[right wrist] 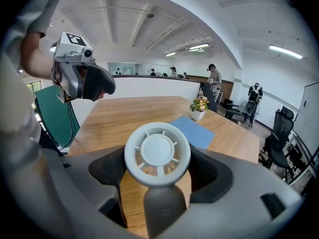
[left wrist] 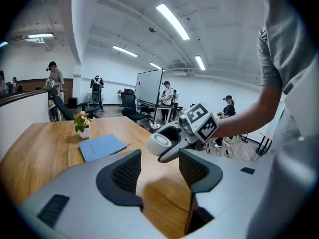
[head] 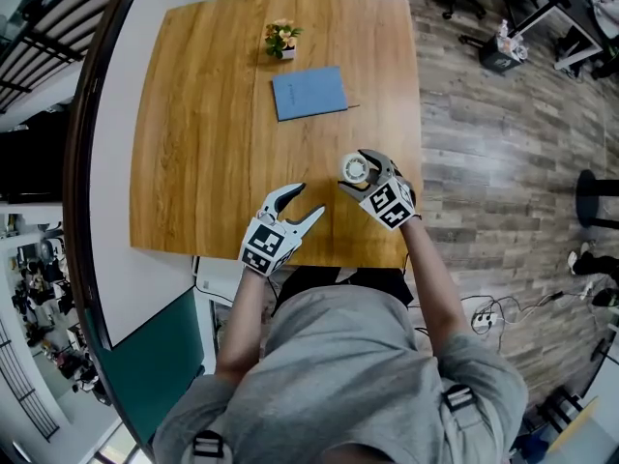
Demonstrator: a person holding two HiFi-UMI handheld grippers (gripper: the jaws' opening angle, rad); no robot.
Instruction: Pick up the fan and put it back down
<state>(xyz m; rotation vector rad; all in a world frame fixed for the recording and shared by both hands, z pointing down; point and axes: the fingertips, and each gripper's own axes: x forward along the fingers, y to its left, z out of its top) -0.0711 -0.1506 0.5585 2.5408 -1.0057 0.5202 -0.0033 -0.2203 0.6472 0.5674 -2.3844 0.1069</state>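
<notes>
fan (right wrist: pixel 157 153): white round head, spokes round a plain hub, on a dark grey stem; clamped in the right gripper by the table's near right corner
right gripper (right wrist: pixel 158 171): closed on the fan's head, one dark ribbed pad against each side, stem running down toward the camera
left gripper (left wrist: pixel 160 171): jaws apart, only bare wood between the pads; held by the table's near edge, apart from the fan
table (head: pixel 213 162): pale wood, roughly square, rounded corners
head view only: both grippers side by side at the near edge; fan a small white ring seen from above, just inside the right-hand edge; its height over the wood not to be told from here
left gripper view only: fan from the side, seemingly raised clear of the tabletop, head turned toward the table's middle; marker cube (left wrist: pixel 202 122) just behind the clamping jaws, a bare forearm beyond it
right gripper view only: fan's front face filling the gap between the jaws; left gripper high at the picture's left, seen side-on with its dark jaw pointing right
blue booklet (head: pixel 309 92): flat on the far half of the table, well apart from the fan
potted plant (head: pixel 282 39): small, white pot, just beyond the booklet, near the far edge
surroundings: plank floor (head: pixel 484 143) right of the table; several people standing in the background of both gripper views
</notes>
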